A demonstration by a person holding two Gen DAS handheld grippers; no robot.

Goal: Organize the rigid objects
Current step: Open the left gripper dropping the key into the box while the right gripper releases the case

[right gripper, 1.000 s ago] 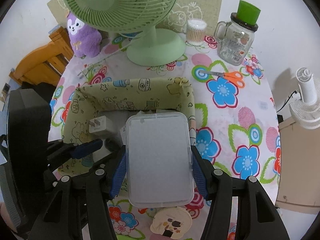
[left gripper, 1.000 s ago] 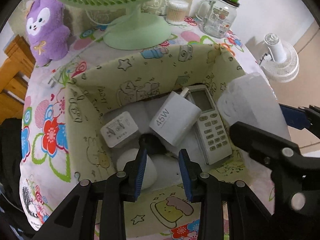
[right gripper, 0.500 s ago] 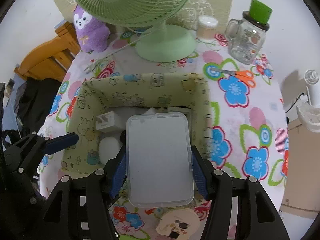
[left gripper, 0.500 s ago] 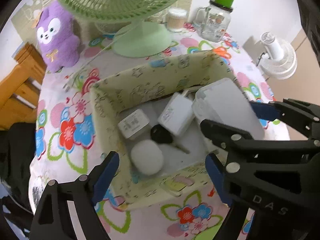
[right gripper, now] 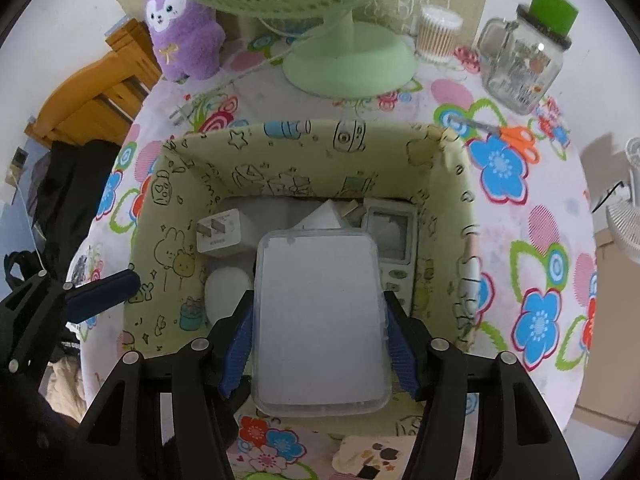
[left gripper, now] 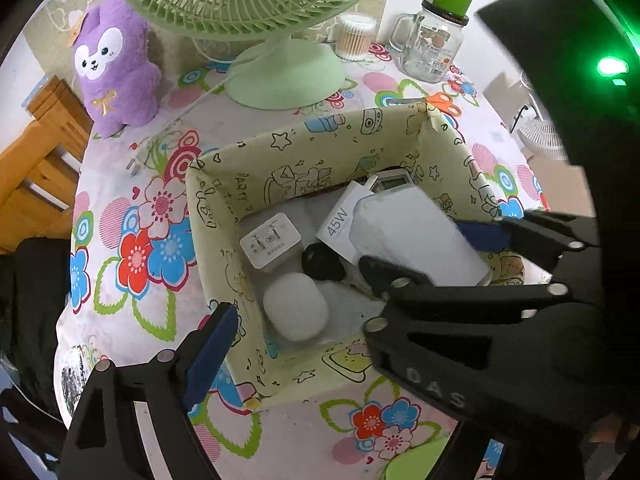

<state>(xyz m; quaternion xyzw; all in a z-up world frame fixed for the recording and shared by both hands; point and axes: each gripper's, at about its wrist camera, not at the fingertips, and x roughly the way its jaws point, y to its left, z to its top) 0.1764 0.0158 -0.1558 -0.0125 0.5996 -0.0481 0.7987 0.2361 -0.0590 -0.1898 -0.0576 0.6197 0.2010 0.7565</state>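
Note:
A cream fabric basket (left gripper: 304,140) (right gripper: 304,132) with cartoon print holds a white plug (left gripper: 270,240), a white 45W charger (left gripper: 336,220), a white remote (right gripper: 390,236), a small black object (left gripper: 322,262) and a white oval piece (left gripper: 296,306). A frosted plastic box (right gripper: 320,320) (left gripper: 416,236) lies tilted in the basket on the charger and remote. My right gripper (right gripper: 320,340) (left gripper: 432,248) straddles it, jaws opening, pads just off its sides. My left gripper (left gripper: 316,356) hangs open and empty above the basket's near wall; its right finger is hidden.
Behind the basket stand a green fan (left gripper: 284,76), a purple plush (left gripper: 116,64), a cotton-swab tub (left gripper: 354,38) and a glass jar with green lid (left gripper: 434,44). Orange scissors (right gripper: 516,138) lie at right. A wooden chair (right gripper: 92,96) is left of the table.
My left gripper opened wide and lifted back from the basket's contents. My right gripper lowered the frosted box into the basket, and its pads have just come off the box's sides.

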